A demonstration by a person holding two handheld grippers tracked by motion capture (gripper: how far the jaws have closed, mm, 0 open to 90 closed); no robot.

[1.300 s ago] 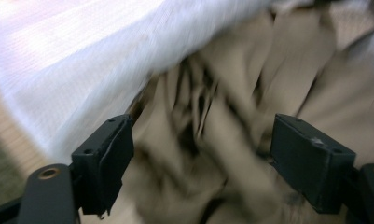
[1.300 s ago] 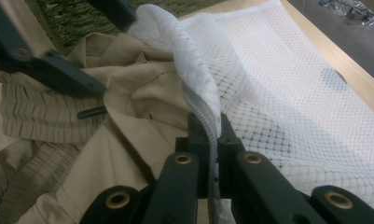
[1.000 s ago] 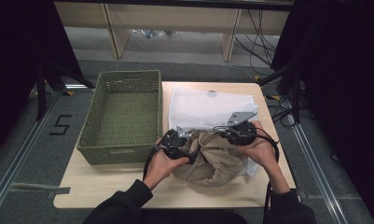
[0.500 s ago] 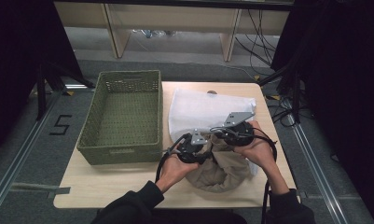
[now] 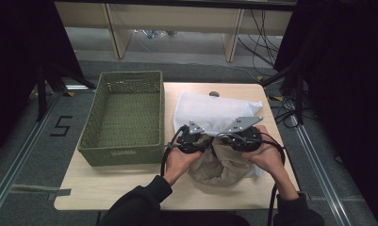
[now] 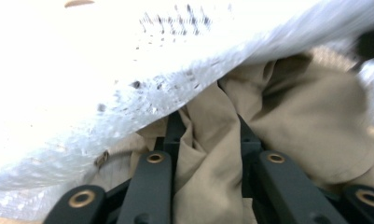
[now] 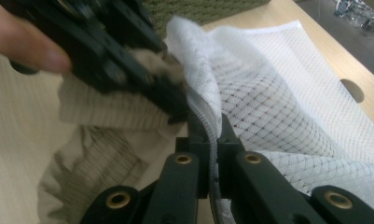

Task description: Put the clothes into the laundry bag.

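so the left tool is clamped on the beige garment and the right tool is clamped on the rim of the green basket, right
Only partly. The left tool is clamped on the beige garment, but the right tool is shut on the edge of the white mesh bag, not on the green basket. The right gripper view shows the mesh pinched between its jaws; in the high view the basket sits apart at the left.

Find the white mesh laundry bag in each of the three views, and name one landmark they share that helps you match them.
High view: the white mesh laundry bag lies on the table's far right part, beyond both grippers.
Left gripper view: it crosses the upper left, draped over the beige garment.
Right gripper view: it spreads across the right, its edge pinched in the right gripper.
Shared landmark: the beige garment, beside the bag in every view.
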